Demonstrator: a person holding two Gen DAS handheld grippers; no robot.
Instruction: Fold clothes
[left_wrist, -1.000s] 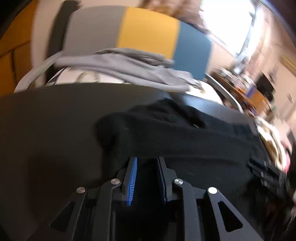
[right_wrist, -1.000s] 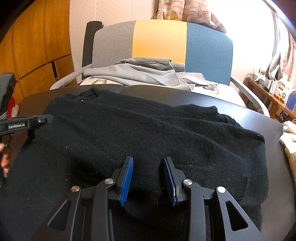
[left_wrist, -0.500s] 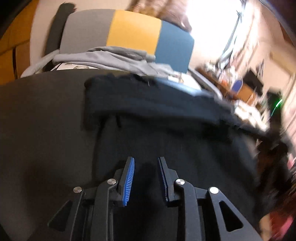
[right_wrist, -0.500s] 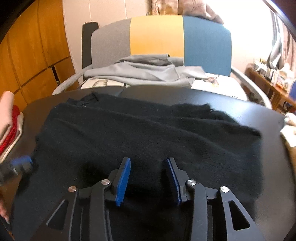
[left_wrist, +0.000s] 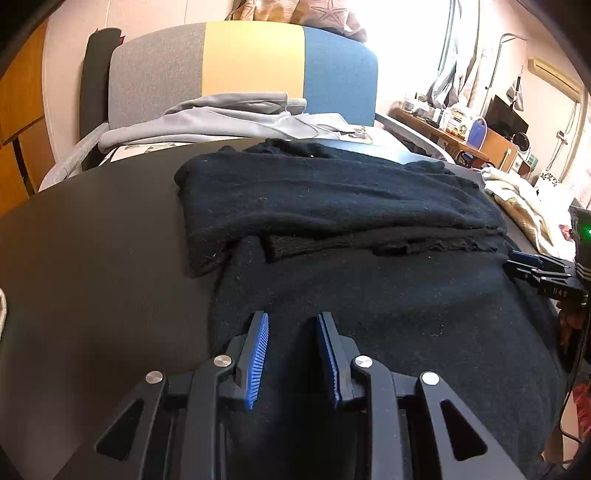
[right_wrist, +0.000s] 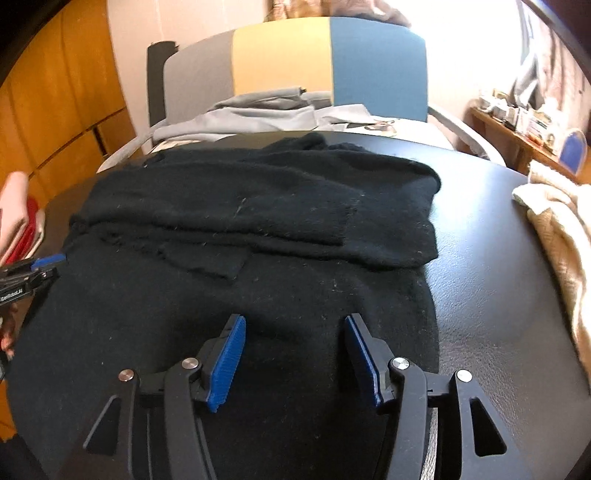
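A black knit sweater (left_wrist: 369, 295) lies flat on the black table (left_wrist: 92, 258). Its far part is folded toward me, and two sleeve ends rest along the fold line. My left gripper (left_wrist: 291, 332) hovers over the sweater's near left portion, open with a narrow gap and nothing visibly pinched. In the right wrist view my right gripper (right_wrist: 293, 336) stands open wide over the near right part of the sweater (right_wrist: 258, 288). Each gripper shows at the other view's edge: the right gripper (left_wrist: 532, 264) by the sweater's right side, the left gripper (right_wrist: 40, 266) by its left side.
Behind the table stands a grey, yellow and blue chair (left_wrist: 251, 55) with a grey garment (left_wrist: 221, 118) on its seat. A cream cloth (right_wrist: 554, 221) lies on the table's right side. Red and pink folded items (right_wrist: 22, 221) sit at the left edge. A cluttered shelf (left_wrist: 443, 122) is far right.
The sweater's far part now lies folded over and flat. My left gripper has drawn back toward the near edge. My right gripper's jaws have spread wider.
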